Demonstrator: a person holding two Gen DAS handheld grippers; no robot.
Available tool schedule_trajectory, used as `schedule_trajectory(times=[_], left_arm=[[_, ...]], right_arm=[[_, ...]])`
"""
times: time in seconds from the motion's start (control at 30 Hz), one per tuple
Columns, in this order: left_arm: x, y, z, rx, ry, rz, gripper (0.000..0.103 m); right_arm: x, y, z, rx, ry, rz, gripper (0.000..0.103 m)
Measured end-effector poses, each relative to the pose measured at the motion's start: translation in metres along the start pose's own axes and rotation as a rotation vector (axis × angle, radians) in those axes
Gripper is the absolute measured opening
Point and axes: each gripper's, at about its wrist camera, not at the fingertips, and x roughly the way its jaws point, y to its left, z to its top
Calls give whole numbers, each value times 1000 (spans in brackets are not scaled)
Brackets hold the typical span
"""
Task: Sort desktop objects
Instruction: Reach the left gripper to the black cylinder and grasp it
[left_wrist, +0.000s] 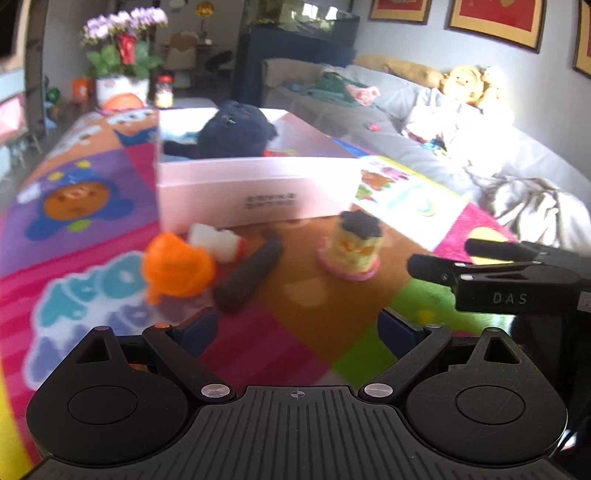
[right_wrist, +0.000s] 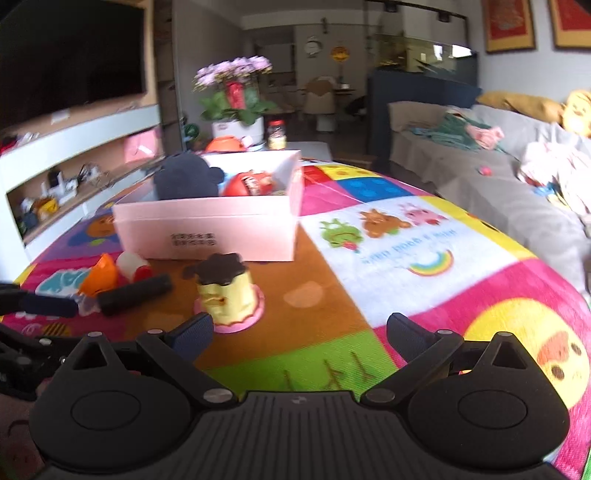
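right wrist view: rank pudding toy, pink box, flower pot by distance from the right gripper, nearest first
From the right gripper, jaws open and empty:
1. Pudding toy: just ahead, by the left finger, on the brown patch of the mat.
2. Pink box: behind the toy, mid-table, left of centre.
3. Flower pot: at the far end, beyond the box.

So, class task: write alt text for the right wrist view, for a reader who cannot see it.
An open right gripper hovers over a colourful mat, holding nothing. Ahead stand a yellow pudding toy and a white box holding toys; an orange toy, black cylinder and small bottle lie left.
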Motion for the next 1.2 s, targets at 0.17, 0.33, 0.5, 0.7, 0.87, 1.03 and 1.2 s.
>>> schedule_trajectory(times=[0.17,0.33,0.5,0.7,0.87,1.03,1.2], left_arm=[[25,-4,7,-14,42,34,97],[45,-2,24,-12,29,97,97],[65,3,40,-30,25,170,97],[68,-1,43,-8,46,224,97],[55,-3,29,112,25,326,97],[49,3,32,153,-22,431,97],[42,6,36,143,-49,481,97]], right_arm=[[-2,-30,-2,171,-49,9,103],[6,-48,-2,284,-11,26,103],[6,-47,-3,283,-11,34,103],[8,-47,-3,291,-2,33,103],[10,-47,-3,295,9,36,103],[11,-47,-3,296,13,32,103],[11,-47,-3,296,15,32,103]])
